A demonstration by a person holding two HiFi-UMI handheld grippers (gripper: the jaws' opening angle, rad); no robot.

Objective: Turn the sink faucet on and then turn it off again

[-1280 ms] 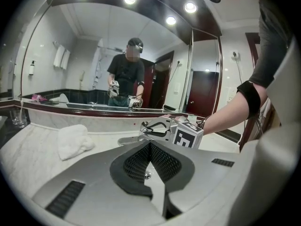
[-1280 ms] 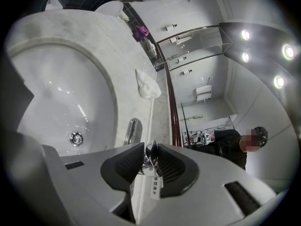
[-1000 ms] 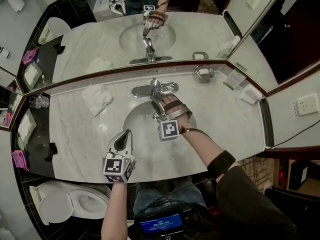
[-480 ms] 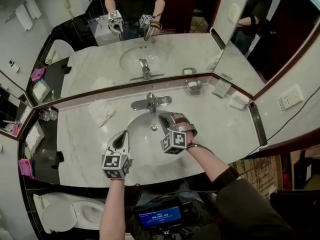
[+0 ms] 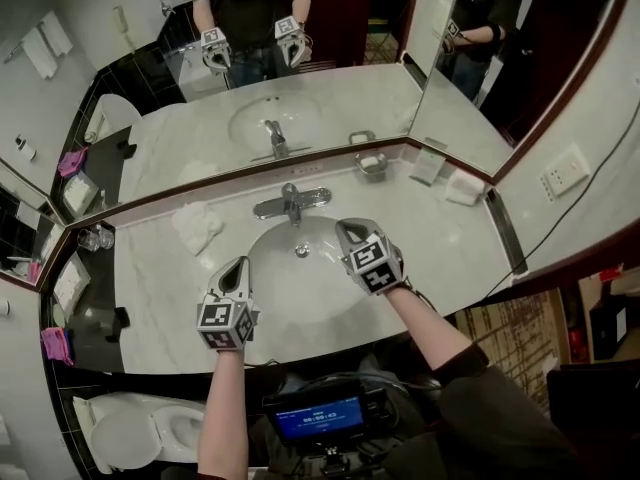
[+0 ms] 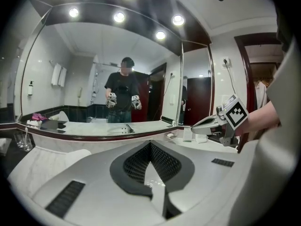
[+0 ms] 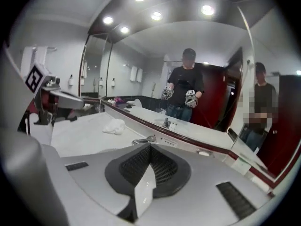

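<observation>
head view: both your grippers hang above the sink [image 5: 300,300], and neither touches the faucet [image 5: 291,204]. your left gripper [image 5: 240,265] sits at the basin's left edge, its jaws pressed together with nothing in them. your right gripper [image 5: 346,226] is over the basin's right side, near the faucet but apart from it. its jaws are also pressed together and empty, and its marker cube faces up. the faucet stands at the back of the basin, about midway along it, on the marble counter [image 5: 150,280]. you cannot tell from here whether water runs. the drain [image 5: 302,251] shows between the two grippers. a crumpled white cloth [image 5: 197,226] lies on the counter left of the faucet. a soap dish [image 5: 372,163] sits to the faucet's right, against the base of the mirror [image 5: 330,78].

left gripper view: your left claw's two jaws meet in a tight seam and hold nothing. your right gripper shows at the right edge, held up in your hand [image 6: 263,119]. the mirror ahead reflects a person holding both grippers. the faucet itself is hidden behind the jaws.

right gripper view: your right claw is closed tight and empty. the chrome faucet shows just past the jaw tips, not touching them. the white cloth lies on the counter to its left, and your left gripper shows at the left edge.
</observation>
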